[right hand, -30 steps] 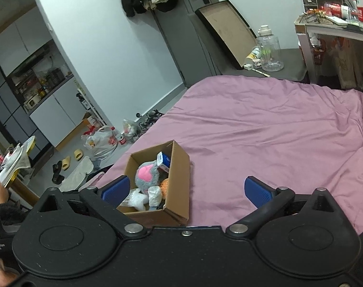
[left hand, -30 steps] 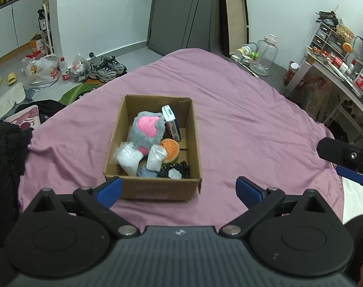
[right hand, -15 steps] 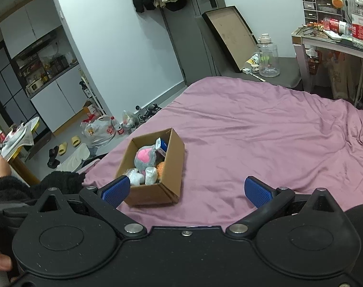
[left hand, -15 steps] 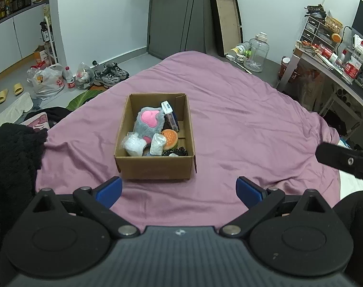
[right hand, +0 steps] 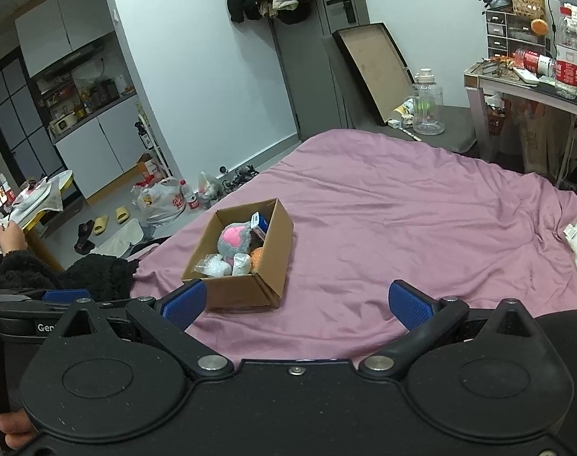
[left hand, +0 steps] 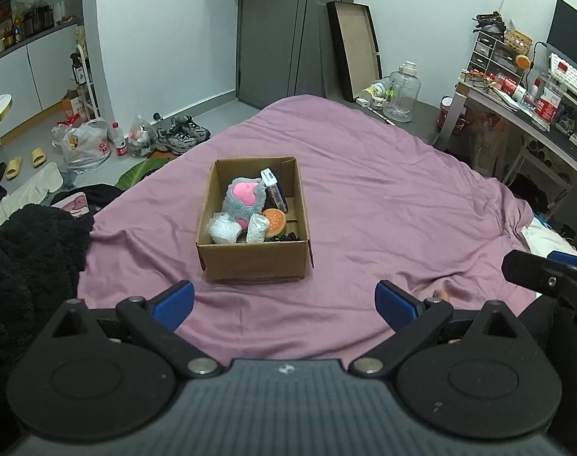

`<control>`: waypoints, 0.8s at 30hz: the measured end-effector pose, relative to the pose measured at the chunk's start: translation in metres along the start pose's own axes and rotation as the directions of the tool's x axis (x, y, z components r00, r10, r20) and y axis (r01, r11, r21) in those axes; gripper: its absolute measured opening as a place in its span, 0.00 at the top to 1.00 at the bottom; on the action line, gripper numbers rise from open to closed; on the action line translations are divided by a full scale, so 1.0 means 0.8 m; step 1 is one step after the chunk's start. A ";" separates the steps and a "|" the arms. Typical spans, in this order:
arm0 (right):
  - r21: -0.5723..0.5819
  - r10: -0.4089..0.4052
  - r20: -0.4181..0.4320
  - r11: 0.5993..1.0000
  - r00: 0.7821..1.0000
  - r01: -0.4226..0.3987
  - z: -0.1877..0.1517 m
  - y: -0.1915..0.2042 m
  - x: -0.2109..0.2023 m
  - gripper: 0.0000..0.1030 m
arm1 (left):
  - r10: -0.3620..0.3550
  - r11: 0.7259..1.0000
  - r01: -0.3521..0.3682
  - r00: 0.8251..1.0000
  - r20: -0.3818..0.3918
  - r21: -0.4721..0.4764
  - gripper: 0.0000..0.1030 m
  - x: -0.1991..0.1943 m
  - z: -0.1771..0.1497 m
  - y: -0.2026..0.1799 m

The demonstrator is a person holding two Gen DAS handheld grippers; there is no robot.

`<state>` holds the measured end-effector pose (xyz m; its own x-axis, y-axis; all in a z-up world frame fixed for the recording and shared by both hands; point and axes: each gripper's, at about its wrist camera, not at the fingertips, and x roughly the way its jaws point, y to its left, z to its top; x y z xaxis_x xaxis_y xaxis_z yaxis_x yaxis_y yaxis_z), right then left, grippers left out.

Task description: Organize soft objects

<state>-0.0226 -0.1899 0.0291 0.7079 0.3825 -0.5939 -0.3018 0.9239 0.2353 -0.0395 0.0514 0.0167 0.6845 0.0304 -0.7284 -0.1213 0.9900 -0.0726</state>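
Note:
An open cardboard box (left hand: 254, 258) sits on the purple bedspread (left hand: 383, 209). It holds a grey plush with a pink heart (left hand: 244, 197), a burger toy (left hand: 275, 222), white wrapped bundles (left hand: 224, 230), a small blue-and-white box (left hand: 268, 178) and something black. The box also shows in the right wrist view (right hand: 246, 285). My left gripper (left hand: 284, 304) is open and empty, well back from the box. My right gripper (right hand: 296, 304) is open and empty, back and to the right of the box. Its fingertip (left hand: 539, 269) shows in the left wrist view.
A black fleece garment (left hand: 26, 250) lies at the bed's left edge. Shoes (left hand: 182, 136), bags and slippers are on the floor beyond. A cluttered desk (left hand: 535, 114) stands at the right. A framed board (left hand: 357, 49) and a water jug (left hand: 404, 91) stand by the door.
Both grippers have pulled back and up from the box, which now looks smaller and farther. Both stay open and empty. The box and its contents have not moved.

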 end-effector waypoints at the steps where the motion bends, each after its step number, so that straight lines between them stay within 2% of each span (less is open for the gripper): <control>1: -0.003 -0.001 0.003 1.000 1.000 0.001 0.000 0.000 -0.002 0.00 | 0.000 1.000 0.000 1.000 0.001 0.003 0.02 -0.002 -0.001 -0.001; 24: -0.008 0.010 0.003 1.000 1.000 -0.010 -0.001 0.004 -0.009 0.00 | -0.003 1.000 0.002 1.000 0.019 0.018 0.02 -0.019 -0.005 -0.006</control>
<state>-0.0290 -0.1896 0.0334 0.7069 0.3916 -0.5889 -0.3141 0.9199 0.2348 -0.0520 0.0459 0.0257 0.6986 0.0303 -0.7148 -0.1068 0.9923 -0.0623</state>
